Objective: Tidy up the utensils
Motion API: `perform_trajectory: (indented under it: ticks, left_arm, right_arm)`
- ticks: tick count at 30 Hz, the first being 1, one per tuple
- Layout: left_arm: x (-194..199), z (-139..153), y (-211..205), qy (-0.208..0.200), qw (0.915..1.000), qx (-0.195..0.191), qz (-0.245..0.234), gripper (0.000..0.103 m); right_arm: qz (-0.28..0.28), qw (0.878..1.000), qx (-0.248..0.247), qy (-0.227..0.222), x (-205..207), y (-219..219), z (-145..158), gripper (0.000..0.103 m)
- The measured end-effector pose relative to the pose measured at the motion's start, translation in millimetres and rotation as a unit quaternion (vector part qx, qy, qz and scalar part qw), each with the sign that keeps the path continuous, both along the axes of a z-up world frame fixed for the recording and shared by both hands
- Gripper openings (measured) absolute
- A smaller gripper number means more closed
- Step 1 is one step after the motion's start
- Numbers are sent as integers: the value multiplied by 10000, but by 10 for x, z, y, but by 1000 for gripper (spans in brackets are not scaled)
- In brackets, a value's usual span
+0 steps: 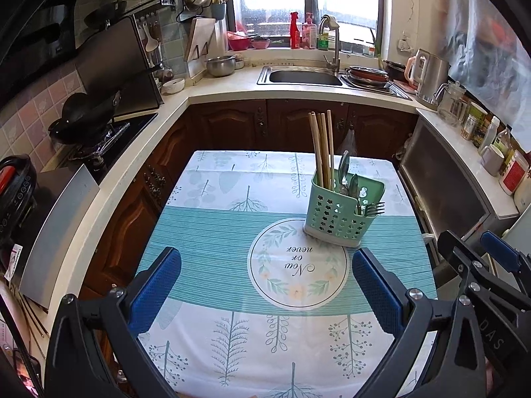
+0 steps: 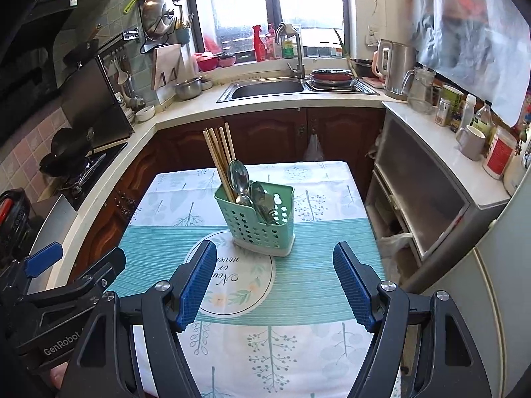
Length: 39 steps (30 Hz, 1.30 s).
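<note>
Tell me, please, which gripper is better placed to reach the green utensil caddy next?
Probably the right gripper: the caddy sits nearly centred between its open jaws, while for the left gripper the caddy lies off to the right.

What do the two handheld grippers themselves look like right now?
The left gripper and the right gripper each have black frames with silver bolts and blue textured fingers. The left carries white "GenRobot" lettering; the right shows "DAS".

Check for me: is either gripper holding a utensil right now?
No. The left gripper and right gripper both have open jaws with nothing between them, while the chopsticks and spoons stand in the green caddy.
</note>
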State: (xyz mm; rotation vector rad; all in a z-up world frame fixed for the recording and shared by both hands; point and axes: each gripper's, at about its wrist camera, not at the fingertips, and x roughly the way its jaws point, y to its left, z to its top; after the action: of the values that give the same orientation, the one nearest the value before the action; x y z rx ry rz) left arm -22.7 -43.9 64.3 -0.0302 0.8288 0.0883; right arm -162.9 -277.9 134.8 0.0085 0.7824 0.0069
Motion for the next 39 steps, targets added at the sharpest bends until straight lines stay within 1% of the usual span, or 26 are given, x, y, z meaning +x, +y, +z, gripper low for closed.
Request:
perform_trajectory:
  ticks: [11,14,20,24,39]
  left_arm:
    - [26,-26,94,86,10000,-45,-10,102]
    - [33,-25,107,90,9999,-52,2,102]
    - [54,-36,115,109,9999,-58,-12,102]
    - [76,-47,116,127,9999,-73,-22,102]
    - [183,-123,93,241,9996,-130,33,102]
  right_arm:
    - [-14,10000,-42,68,0,52,2,74]
    - [1,9999,-53,94,75,73,-18,74]
    - [-22,9999,-50,97,75,79,-19,74]
    - [-20,9999,-53,117,145,94,-27,74]
    - [14,9998,-53,193,239,-11,-115,74]
